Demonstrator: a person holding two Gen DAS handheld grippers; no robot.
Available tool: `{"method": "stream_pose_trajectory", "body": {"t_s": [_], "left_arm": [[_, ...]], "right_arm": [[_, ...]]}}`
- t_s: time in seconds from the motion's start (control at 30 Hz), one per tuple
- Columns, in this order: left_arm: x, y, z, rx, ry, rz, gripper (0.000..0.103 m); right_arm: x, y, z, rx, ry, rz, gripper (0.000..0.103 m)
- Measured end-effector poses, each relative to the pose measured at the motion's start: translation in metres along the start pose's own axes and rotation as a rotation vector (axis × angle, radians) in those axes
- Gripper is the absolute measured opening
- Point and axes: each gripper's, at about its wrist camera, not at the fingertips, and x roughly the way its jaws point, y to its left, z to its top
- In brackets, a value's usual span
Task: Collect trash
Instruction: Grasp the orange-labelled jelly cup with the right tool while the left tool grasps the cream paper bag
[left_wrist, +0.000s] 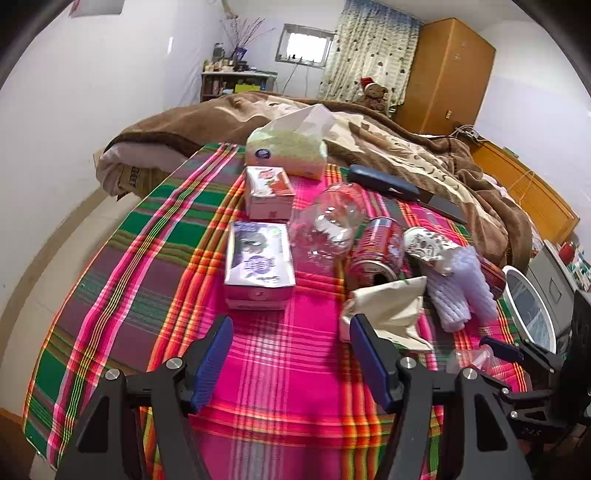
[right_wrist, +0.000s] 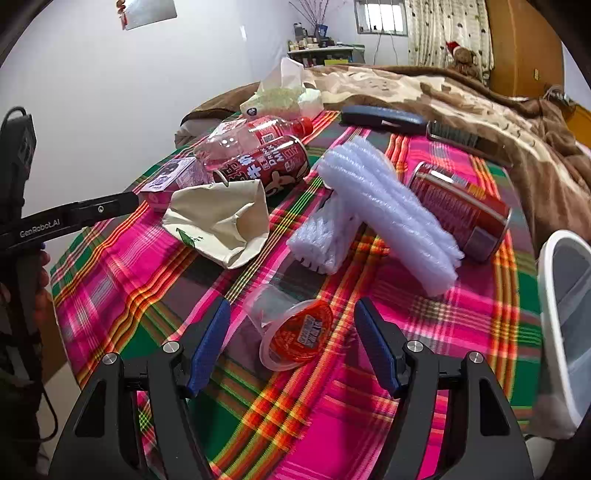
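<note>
Trash lies scattered on a bright plaid cloth (left_wrist: 147, 277). My left gripper (left_wrist: 291, 356) hangs open over bare cloth, with nothing between its blue pads. Just beyond its right finger is a crumpled paper bag (left_wrist: 388, 314) (right_wrist: 221, 221). Behind that lie a red can (left_wrist: 376, 251) (right_wrist: 269, 166), a clear plastic bottle (left_wrist: 328, 225) (right_wrist: 251, 140) and white foam wrap (left_wrist: 458, 284) (right_wrist: 376, 214). My right gripper (right_wrist: 291, 332) is open around a small clear cup with a red lid (right_wrist: 295, 336), which lies on its side between the pads, untouched. A second red can (right_wrist: 458, 206) lies further right.
A purple box (left_wrist: 258, 258), a red-and-white box (left_wrist: 269, 192) and a tissue pack (left_wrist: 286, 155) line the cloth's left side. A dark brush (right_wrist: 424, 125) rests at the blanket's edge. A white bin (right_wrist: 565, 314) (left_wrist: 528, 310) stands at the right edge. A brown blanket (left_wrist: 406, 147) covers the bed behind.
</note>
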Motion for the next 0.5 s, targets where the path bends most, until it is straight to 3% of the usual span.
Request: {"method": "stream_pose_trajectory", "body": {"t_s": [0.2,0.23,0.27,0.5], "left_arm": [[0.007,0.002,0.003,0.0,0.009,-0.016,0.066],[0.009,0.0,0.003,0.008,0.011,-0.028,0.066],[0.01,-0.003,0.004,0.015,0.013,-0.039,0.066],[0.021,-0.023,0.006,0.061,0.03,-0.103,0.066]], "right_arm": [[0.004,0.001,-0.002,0.003,0.021,-0.018,0.071],[0.004,0.002,-0.002,0.002,0.022,-0.021,0.067],[0.005,0.002,-0.001,0.0,0.022,-0.021,0.054],[0.005,-0.001,-0.001,0.007,0.021,-0.03,0.051]]}}
